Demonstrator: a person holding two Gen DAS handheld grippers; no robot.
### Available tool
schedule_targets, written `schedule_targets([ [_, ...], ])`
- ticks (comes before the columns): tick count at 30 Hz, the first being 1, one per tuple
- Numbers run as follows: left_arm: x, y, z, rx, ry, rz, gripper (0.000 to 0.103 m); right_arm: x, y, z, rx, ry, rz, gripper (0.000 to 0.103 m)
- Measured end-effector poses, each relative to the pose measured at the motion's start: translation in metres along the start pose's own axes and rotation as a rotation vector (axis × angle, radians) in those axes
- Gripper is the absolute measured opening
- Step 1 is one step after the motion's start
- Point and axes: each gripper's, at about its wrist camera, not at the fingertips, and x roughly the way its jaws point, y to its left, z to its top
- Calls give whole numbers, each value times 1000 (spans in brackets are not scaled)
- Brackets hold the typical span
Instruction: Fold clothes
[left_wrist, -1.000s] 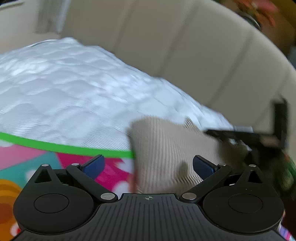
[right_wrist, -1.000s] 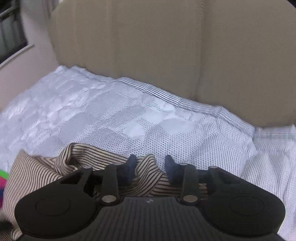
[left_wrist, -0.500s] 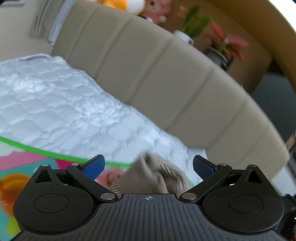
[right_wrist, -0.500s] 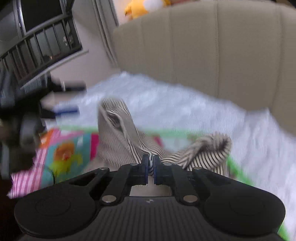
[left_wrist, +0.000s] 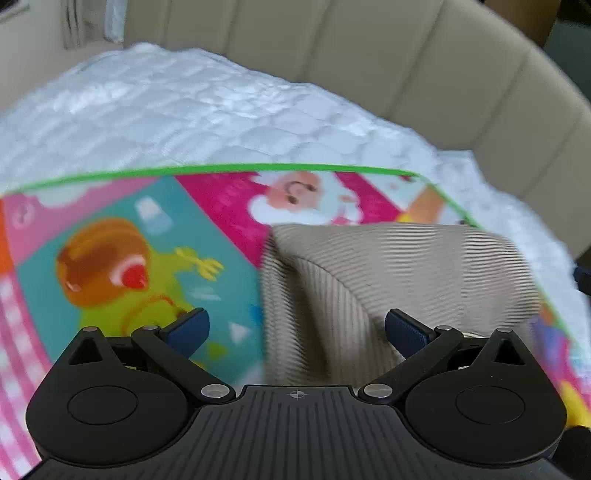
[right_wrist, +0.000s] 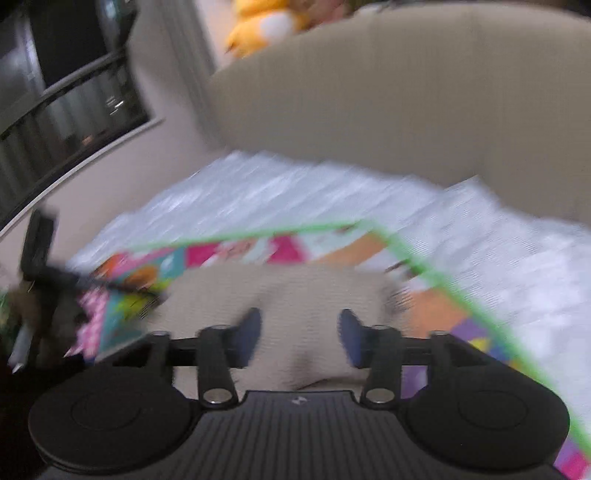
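Observation:
A beige, finely striped garment (left_wrist: 388, 280) lies on a colourful cartoon mat (left_wrist: 129, 240) with a green border. It also shows, blurred, in the right wrist view (right_wrist: 280, 295). My left gripper (left_wrist: 295, 328) is open and empty, just above the garment's left part. My right gripper (right_wrist: 299, 332) is open over the garment, with cloth showing between its fingers but not pinched. The left gripper appears as a dark blurred shape at the left of the right wrist view (right_wrist: 44, 266).
The mat lies on a white quilted mattress (left_wrist: 184, 110) with a beige padded headboard (left_wrist: 406, 55) behind. A window with dark railings (right_wrist: 55, 92) and a yellow plush toy (right_wrist: 258, 26) are at the upper left in the right wrist view.
My right gripper was shut on the striped garment half a second ago and has opened, and the garment now lies spread on the mat. Both views have tilted down toward the mat.

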Motion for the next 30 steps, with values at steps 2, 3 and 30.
schedule_targets([
  [2, -5, 2, -6, -30, 2, -83, 103, -6, -16, 4, 41, -18, -48, 55],
  [3, -1, 2, -6, -50, 7, -110, 103, -3, -22, 3, 71, -10, -56, 56],
  [30, 1, -19, -61, -29, 74, -25, 50, 42, 14, -50, 111, 245, -13, 26],
])
